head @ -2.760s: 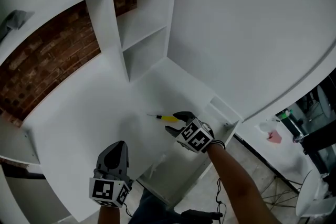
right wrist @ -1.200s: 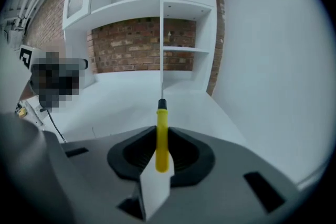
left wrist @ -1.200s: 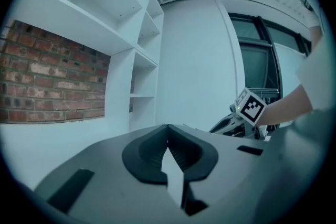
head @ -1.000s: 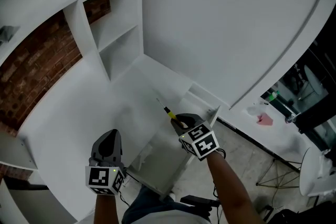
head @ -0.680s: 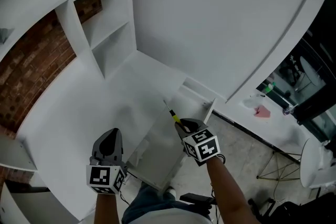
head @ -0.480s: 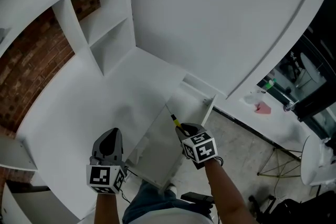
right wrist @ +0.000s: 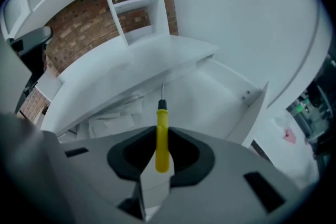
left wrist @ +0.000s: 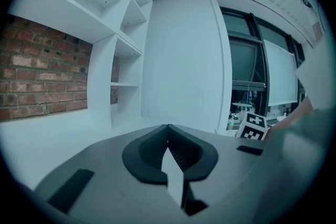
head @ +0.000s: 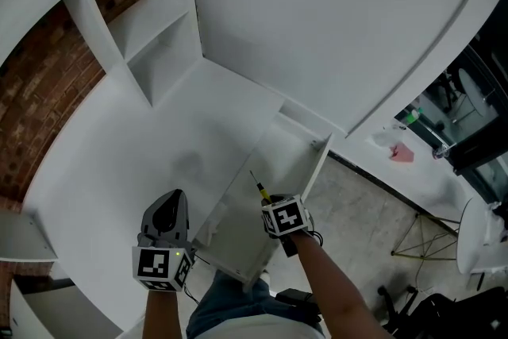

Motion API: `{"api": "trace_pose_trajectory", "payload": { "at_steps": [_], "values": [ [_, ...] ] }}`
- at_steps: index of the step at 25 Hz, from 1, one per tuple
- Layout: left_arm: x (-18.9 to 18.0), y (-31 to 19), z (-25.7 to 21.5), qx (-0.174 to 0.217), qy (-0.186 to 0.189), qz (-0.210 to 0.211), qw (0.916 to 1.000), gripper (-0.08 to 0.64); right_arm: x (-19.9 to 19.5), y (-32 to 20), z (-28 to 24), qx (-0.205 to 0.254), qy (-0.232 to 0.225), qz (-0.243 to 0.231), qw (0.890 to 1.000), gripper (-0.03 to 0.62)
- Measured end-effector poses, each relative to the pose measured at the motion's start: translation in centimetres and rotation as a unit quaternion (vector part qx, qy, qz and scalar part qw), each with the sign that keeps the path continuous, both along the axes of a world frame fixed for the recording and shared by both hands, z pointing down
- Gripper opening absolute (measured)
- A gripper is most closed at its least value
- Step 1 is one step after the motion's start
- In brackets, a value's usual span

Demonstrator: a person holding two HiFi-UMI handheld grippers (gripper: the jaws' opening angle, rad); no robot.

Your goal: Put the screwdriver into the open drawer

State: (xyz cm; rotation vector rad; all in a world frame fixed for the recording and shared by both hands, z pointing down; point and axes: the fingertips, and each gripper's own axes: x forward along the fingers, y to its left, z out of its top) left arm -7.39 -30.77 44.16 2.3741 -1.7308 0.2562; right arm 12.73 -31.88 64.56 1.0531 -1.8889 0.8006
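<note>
Jaws of your right gripper [head: 267,202] are clamped on the handle of the yellow-handled screwdriver [right wrist: 161,136], its metal tip pointing down over the open white drawer [head: 316,164]. Your left gripper [head: 168,209] hovers over the white counter [head: 135,147] beside the drawer, jaws together, empty.

Clear from above into drawer [head: 278,155]; hemmed by its front panel [head: 315,167] on the right, tabletop [head: 143,139] edge on the left.

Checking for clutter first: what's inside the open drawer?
The drawer shows bare floor, with pale crumpled material toward the desktop; the desktop and right gripper cover the rest.
</note>
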Motion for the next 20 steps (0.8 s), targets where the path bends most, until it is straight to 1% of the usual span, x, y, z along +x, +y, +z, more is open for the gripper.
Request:
{"api": "trace_pose_trajectory", "payload": {
  "at_steps": [2, 5, 6, 9, 13, 16, 20],
  "values": [
    [0.1, -0.4, 0.3, -0.004, -0.002, 0.005, 1.0000, 0.014, -0.4, -0.2, 1.4, -0.032, 0.016, -0.005, 0.999, 0.080],
    [0.2, -1.0, 0.8, -0.012, -0.004, 0.010, 0.9999, 0.013, -0.9, 0.0, 4.2, -0.091, 0.048, -0.017, 0.995, 0.080],
    [0.2, -1.2, 1.0, -0.015, -0.005, 0.013, 0.9998, 0.013, -1.1, -0.2, 4.9, -0.100, 0.059, -0.025, 0.993, 0.080],
    [0.0, -1.7, 1.5, -0.021, -0.007, 0.018, 0.9996, 0.014, -2.2, -1.2, 6.2, -0.110, 0.080, -0.053, 0.989, 0.080],
    [-0.7, -2.4, 2.2, -0.025, -0.009, 0.023, 0.9994, 0.014, -2.6, -1.5, 8.8, -0.140, 0.095, -0.048, 0.984, 0.081],
    [-1.3, -2.9, 2.9, -0.038, -0.007, 0.025, 0.9989, 0.014, -2.6, -1.0, 10.6, -0.160, 0.114, -0.050, 0.979, 0.083],
    [-2.0, -3.7, 3.3, -0.036, -0.010, 0.031, 0.9988, 0.014, -2.4, -0.4, 12.1, -0.178, 0.131, -0.045, 0.974, 0.084]
  ]
}}
